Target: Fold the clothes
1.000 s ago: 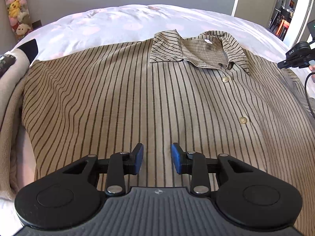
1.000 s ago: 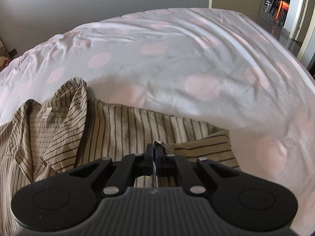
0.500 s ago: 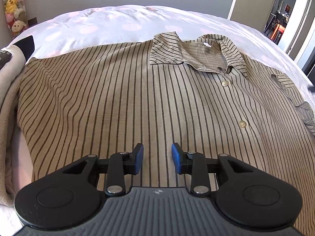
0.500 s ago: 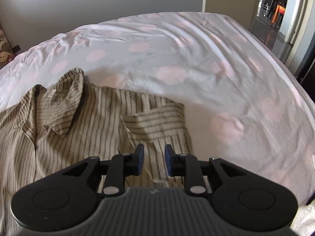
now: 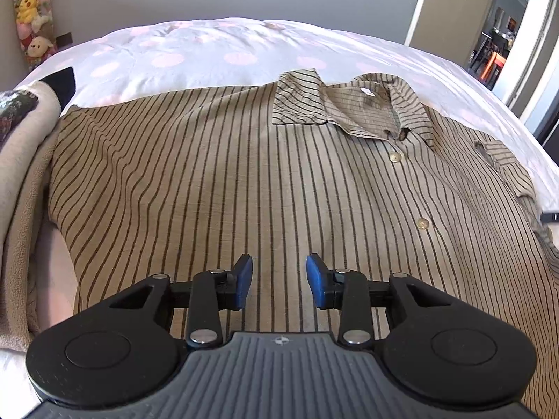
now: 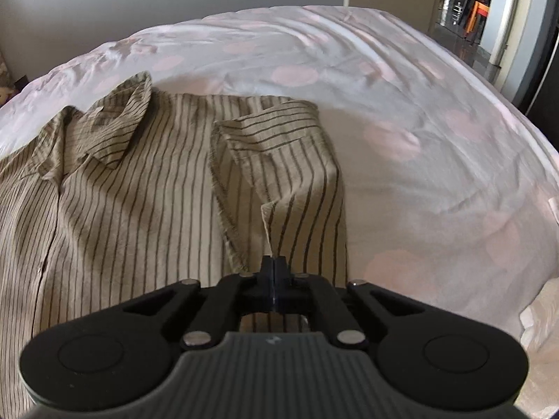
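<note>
A tan shirt with dark stripes point(image 5: 244, 181) lies buttoned and front up on the bed, collar point(image 5: 353, 108) at the far side. My left gripper point(image 5: 278, 279) hovers over the shirt's lower front. Its blue pads point(image 5: 242, 279) are apart, the jaws are opening, and nothing is between them. In the right wrist view the shirt point(image 6: 122, 216) fills the left half, with its short sleeve point(image 6: 290, 160) folded over onto the body. My right gripper point(image 6: 275, 262) is shut on a raised edge of that sleeve, and the cloth runs up into the closed tips.
A white bed cover with pink dots point(image 6: 419, 104) stretches beyond and to the right of the shirt. A beige fleece blanket point(image 5: 21, 181) lies at the bed's left edge. Plush toys point(image 5: 31, 17) hang on the far left wall. An open doorway point(image 5: 506, 35) is at the far right.
My right gripper let go of the sleeve, drew back toward the near side, and has shut again on the sleeve's edge. The left gripper stayed over the shirt front, its jaws slightly wider.
</note>
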Motion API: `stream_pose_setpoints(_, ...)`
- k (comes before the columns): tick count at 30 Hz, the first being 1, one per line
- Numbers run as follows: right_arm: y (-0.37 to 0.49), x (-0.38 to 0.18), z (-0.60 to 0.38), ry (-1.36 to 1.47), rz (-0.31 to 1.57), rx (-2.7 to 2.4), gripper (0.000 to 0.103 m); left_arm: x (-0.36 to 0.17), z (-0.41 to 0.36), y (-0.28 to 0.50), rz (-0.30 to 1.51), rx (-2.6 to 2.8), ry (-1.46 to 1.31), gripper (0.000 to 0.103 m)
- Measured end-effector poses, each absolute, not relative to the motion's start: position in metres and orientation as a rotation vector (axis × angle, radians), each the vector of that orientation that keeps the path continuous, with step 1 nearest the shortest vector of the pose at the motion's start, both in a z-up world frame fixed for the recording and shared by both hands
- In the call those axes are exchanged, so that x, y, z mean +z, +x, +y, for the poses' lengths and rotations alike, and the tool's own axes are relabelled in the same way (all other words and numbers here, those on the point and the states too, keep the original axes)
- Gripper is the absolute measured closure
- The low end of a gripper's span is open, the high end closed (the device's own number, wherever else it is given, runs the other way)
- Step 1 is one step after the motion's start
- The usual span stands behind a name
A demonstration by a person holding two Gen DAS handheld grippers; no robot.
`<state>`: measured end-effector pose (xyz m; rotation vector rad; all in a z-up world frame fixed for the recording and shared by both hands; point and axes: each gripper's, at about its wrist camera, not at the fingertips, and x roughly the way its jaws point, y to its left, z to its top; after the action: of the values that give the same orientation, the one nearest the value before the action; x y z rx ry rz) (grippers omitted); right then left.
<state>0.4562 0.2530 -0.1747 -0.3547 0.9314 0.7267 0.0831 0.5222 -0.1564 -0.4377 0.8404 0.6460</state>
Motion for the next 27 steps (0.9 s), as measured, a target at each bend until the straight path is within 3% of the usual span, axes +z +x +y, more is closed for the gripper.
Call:
stream_pose_setpoints(9,0.456,-0.201,0.251,-0.345,1.000,0.689,0.096,-0.162,0.534,0.077,0.844,0.661,-0.473,0.071)
stream_pose_setpoints(13,0.452,-0.170,0.255,-0.319,0.928,0.724,0.078,-0.165,0.539,0.077,0.839,0.668,-0.500,0.071)
stream_pose_setpoints(21,0.480,-0.162,0.309,-0.341,0.830,0.747,0.078,-0.167,0.538,0.077,0.857,0.689,-0.467,0.071)
stream_pose_setpoints(25,0.499,-0.174,0.339,-0.323,0.824,0.745,0.066,-0.172,0.545,0.078,0.870,0.718,-0.465,0.071)
stream_pose_setpoints(27,0.507,-0.184,0.353,-0.317,0.834,0.737,0.065,-0.176,0.547,0.081,0.876,0.723,-0.467,0.071)
